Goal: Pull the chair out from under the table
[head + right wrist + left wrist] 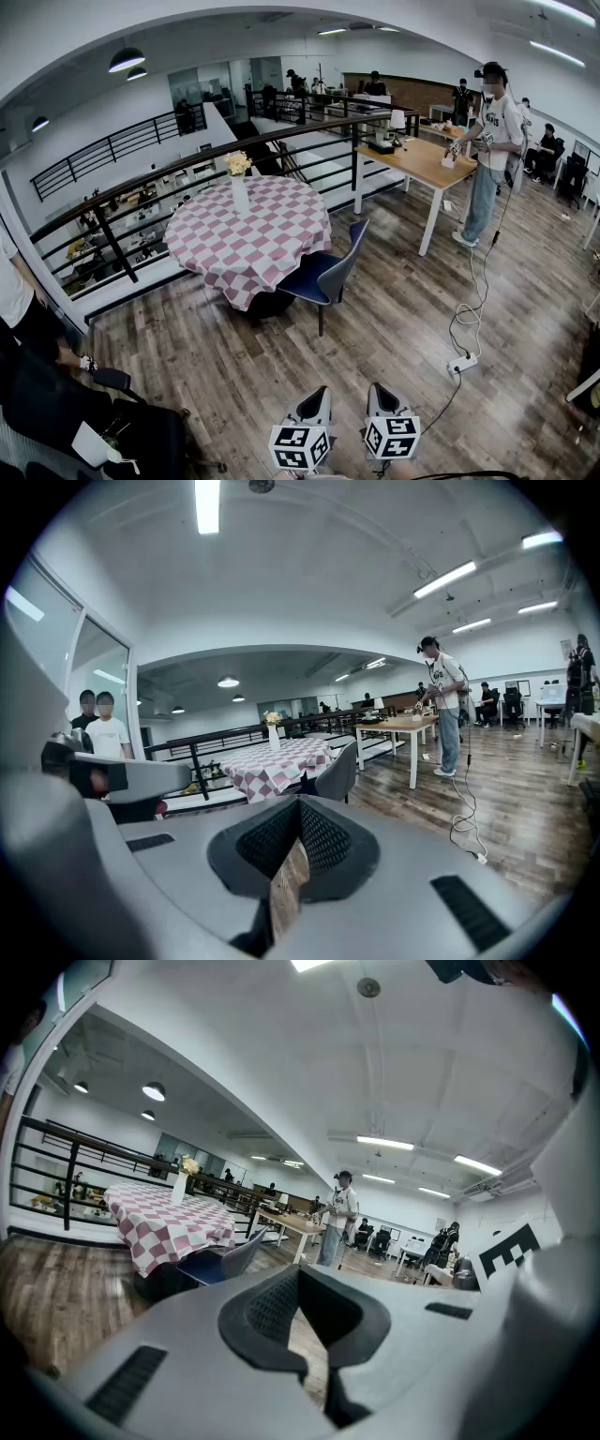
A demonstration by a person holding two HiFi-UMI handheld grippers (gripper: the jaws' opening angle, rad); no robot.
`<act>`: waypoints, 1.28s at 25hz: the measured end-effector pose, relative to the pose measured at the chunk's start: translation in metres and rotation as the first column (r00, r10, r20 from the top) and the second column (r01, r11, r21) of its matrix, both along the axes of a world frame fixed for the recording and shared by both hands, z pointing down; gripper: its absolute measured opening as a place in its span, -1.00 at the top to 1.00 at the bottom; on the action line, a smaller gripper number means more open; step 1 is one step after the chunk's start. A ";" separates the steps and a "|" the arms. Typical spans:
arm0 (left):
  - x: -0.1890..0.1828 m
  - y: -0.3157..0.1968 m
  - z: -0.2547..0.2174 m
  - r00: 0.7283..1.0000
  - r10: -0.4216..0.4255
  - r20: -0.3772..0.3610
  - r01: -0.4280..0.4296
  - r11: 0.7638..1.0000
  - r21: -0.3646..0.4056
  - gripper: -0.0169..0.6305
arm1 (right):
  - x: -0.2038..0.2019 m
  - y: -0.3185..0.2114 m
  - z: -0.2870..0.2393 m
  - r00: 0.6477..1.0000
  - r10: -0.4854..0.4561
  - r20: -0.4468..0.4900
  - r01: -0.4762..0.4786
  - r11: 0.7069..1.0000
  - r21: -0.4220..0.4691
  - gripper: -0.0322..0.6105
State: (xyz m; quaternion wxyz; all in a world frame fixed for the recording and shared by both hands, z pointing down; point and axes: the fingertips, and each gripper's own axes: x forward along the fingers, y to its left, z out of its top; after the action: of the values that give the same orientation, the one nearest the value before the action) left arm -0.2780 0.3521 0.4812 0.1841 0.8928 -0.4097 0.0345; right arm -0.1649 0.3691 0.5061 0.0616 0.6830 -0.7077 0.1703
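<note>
A wood floor [394,328] filled most of the head view, bounded at the far left by a black railing [187,164] that curved along an open drop. Just inside the railing stood a round table [281,220] under a red-and-white checked cloth that hung down on all sides. Farther back and to the right was a long wooden desk [422,161] on white legs, with a person [492,131] standing at its right end.

The chair [323,272] stood at the table's right side in the head view. Its blue seat was pushed in against the cloth's hanging edge and its back was turned away from the table. It was well apart from both grippers, and nothing touched it.

The left gripper [314,401] and right gripper [384,396] showed side by side at the bottom edge of the head view, each with its marker cube, pointing out over bare floor toward the table. In each gripper view the jaws were drawn together, with only a thin slit of floor showing between the pads. Neither held anything.

A white vase [240,194] with pale flowers stood upright near the table's far edge. A white power strip [462,363] lay on the floor to the right of the grippers, and a cable [480,291] ran from it toward the person.
</note>
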 end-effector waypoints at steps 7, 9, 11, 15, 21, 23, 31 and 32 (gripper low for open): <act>-0.004 -0.011 0.004 1.000 -0.004 -0.005 0.004 1.000 -0.009 0.94 | -0.003 -0.008 0.005 1.000 -0.001 -0.006 0.000 1.000 -0.007 0.87; -0.005 -0.015 0.005 1.000 -0.002 -0.005 0.002 1.000 -0.012 0.94 | -0.005 -0.012 0.005 1.000 0.000 -0.009 0.000 1.000 -0.011 0.87; -0.008 -0.019 0.005 1.000 -0.001 -0.005 0.001 1.000 -0.015 0.94 | -0.008 -0.016 0.006 1.000 -0.001 -0.006 0.001 1.000 -0.013 0.87; -0.014 -0.024 0.007 1.000 0.003 -0.004 -0.003 1.000 -0.018 0.94 | -0.015 -0.020 0.009 1.000 0.006 0.012 -0.006 1.000 -0.011 0.87; -0.026 -0.037 0.014 0.999 0.038 0.012 -0.038 0.999 -0.028 0.94 | -0.011 -0.025 0.026 0.997 0.070 0.032 -0.069 0.996 -0.057 0.87; -0.030 -0.042 0.018 0.998 0.054 0.023 -0.053 0.998 -0.032 0.94 | -0.007 -0.024 0.034 0.994 0.104 0.042 -0.100 0.992 -0.074 0.87; -0.028 -0.063 0.029 0.993 0.108 0.042 -0.106 0.993 -0.047 0.94 | 0.004 -0.025 0.048 0.979 0.194 0.059 -0.187 0.977 -0.105 0.87; -0.026 -0.066 0.029 0.993 0.114 0.043 -0.111 0.993 -0.047 0.94 | 0.004 -0.028 0.048 0.978 0.199 0.059 -0.192 0.976 -0.105 0.87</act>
State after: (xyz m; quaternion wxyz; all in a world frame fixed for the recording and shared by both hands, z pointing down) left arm -0.3040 0.2864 0.5105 0.1923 0.9092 -0.3619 0.0741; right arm -0.1607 0.3413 0.5537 0.0537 0.7391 -0.6294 0.2340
